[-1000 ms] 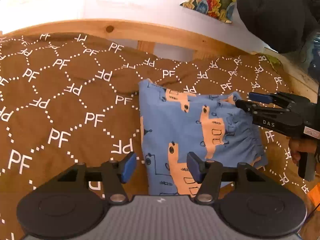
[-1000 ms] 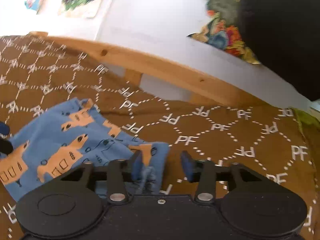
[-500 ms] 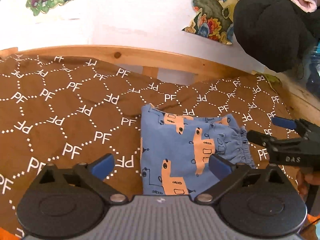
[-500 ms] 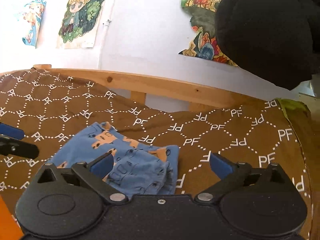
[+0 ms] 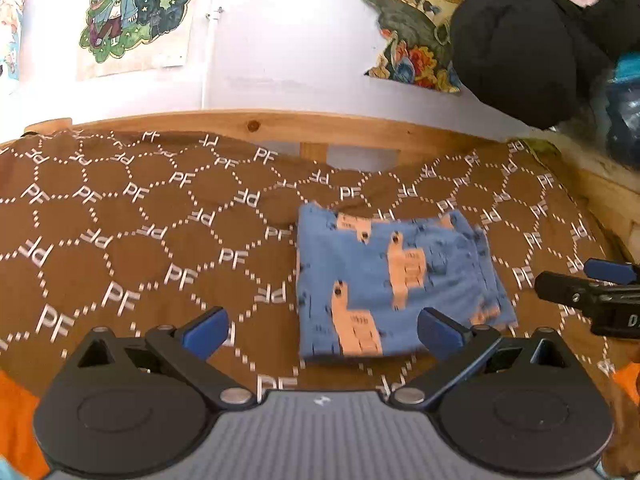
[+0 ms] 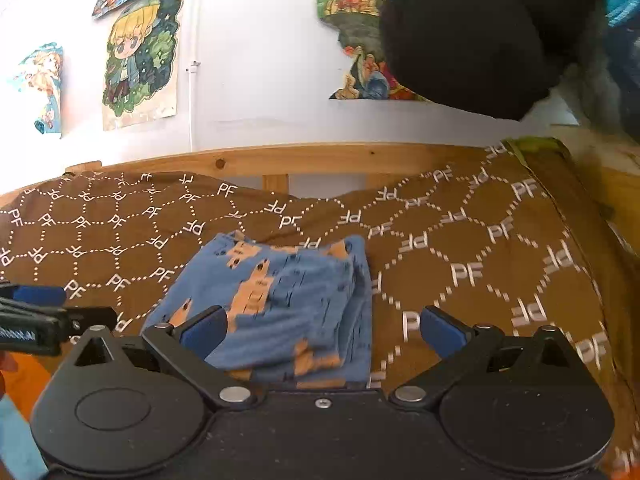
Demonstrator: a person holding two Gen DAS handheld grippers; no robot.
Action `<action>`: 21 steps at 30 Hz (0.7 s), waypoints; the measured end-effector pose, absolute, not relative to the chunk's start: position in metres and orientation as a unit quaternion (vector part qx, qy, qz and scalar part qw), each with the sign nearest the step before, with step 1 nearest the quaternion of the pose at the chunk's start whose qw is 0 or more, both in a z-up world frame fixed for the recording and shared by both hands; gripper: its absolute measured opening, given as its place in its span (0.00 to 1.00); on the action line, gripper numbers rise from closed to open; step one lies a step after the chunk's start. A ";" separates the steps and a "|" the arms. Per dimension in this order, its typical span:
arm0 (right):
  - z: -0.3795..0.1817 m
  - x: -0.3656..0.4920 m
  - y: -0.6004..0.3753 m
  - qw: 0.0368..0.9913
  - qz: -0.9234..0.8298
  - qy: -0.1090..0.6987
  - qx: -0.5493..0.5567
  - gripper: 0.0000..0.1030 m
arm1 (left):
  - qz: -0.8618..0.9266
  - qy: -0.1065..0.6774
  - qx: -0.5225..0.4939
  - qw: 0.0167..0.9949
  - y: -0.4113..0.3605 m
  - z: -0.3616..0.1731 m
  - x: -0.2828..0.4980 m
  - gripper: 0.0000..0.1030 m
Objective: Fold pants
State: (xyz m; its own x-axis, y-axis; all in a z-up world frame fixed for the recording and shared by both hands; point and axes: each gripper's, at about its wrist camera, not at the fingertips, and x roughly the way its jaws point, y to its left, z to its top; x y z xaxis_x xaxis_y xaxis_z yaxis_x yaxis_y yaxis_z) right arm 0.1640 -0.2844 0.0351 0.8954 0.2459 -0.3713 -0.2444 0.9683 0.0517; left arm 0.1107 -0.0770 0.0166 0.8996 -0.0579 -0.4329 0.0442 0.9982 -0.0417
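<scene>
The blue pants with orange animal prints point(image 5: 396, 280) lie folded into a compact rectangle on the brown "PF" bedspread point(image 5: 140, 240); they also show in the right wrist view point(image 6: 280, 304). My left gripper point(image 5: 322, 330) is open and empty, held back above the near left side of the pants. My right gripper point(image 6: 320, 328) is open and empty, held back above the near right side. Each gripper shows at the edge of the other's view, the right one point(image 5: 592, 288) and the left one point(image 6: 48, 304).
A wooden bed rail point(image 5: 320, 128) runs along the far edge under a white wall with posters point(image 5: 136, 12). A black garment point(image 5: 520, 48) hangs at the upper right. Orange fabric point(image 5: 16, 412) lies at the near left edge.
Both grippers have opened wide and pulled back and up from the pants. The pants lie released and folded on the bedspread.
</scene>
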 end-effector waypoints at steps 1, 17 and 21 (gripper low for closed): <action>0.035 0.157 -0.284 0.974 0.124 0.191 0.003 0.99 | -0.026 0.224 -0.015 0.974 -0.078 0.015 0.105 1.00; 0.021 0.082 -0.284 0.976 0.101 0.191 0.006 0.99 | -0.027 0.242 -0.002 0.970 -0.078 0.002 0.058 1.00; 0.017 0.081 -0.280 0.974 0.106 0.198 0.002 0.99 | -0.022 0.242 0.003 0.970 -0.075 -0.001 0.053 1.00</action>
State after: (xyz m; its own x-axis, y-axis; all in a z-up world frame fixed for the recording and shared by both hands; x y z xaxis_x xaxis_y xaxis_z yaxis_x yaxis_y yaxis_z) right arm 0.0812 -0.2801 0.0169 0.8991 0.2077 -0.3853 -0.2061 0.9774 0.0460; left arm 0.0534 -0.0752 -0.0007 0.8818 -0.0412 -0.4697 0.0440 0.9990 -0.0049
